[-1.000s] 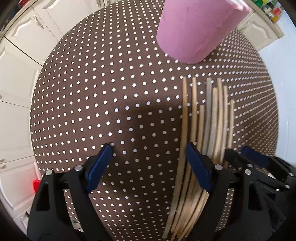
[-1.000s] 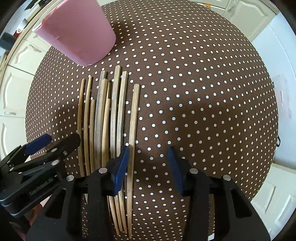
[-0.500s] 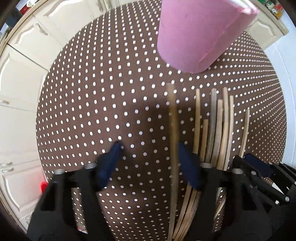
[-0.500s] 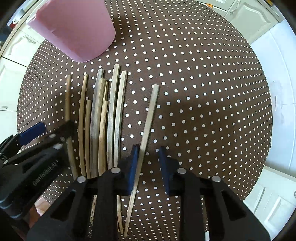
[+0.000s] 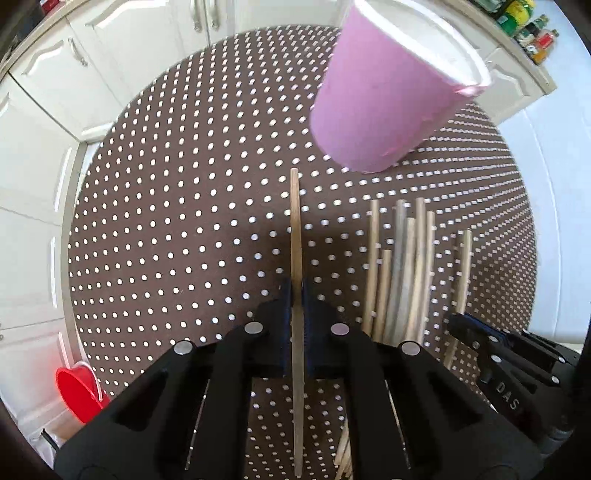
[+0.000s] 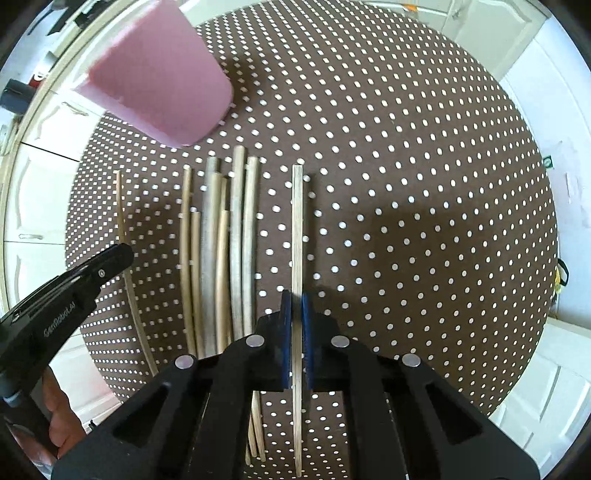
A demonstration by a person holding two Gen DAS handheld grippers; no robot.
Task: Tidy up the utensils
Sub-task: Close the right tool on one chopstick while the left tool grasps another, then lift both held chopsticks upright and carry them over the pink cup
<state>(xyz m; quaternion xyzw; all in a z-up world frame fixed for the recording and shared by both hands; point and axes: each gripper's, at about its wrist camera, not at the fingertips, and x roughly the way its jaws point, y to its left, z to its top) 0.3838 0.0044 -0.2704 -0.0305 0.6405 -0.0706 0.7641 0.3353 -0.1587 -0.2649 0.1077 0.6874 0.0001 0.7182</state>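
Note:
Several wooden chopsticks point(image 5: 402, 266) lie side by side on a brown polka-dot tablecloth point(image 5: 166, 221), below a pink cup point(image 5: 391, 96). My left gripper point(image 5: 296, 295) is shut on one chopstick point(image 5: 294, 221), held apart to the left of the pile. My right gripper point(image 6: 296, 299) is shut on a paler chopstick point(image 6: 297, 229), to the right of the pile point(image 6: 221, 251). The pink cup point(image 6: 159, 77) stands at the upper left in the right wrist view. The left gripper point(image 6: 122, 254) shows there at the left with its thin chopstick point(image 6: 123, 236).
The round table's edge point(image 5: 70, 229) is ringed by white cabinets point(image 5: 40, 122). A red object point(image 5: 79, 387) sits on the floor at lower left. A hand point(image 6: 62, 417) holds the left gripper. Jars point(image 5: 532, 33) stand on a counter at the upper right.
Both grippers closed, each on one chopstick from an outer edge of the pile. The left one lifted and shifted its chopstick to the left; the right one drew its chopstick away from the pile.

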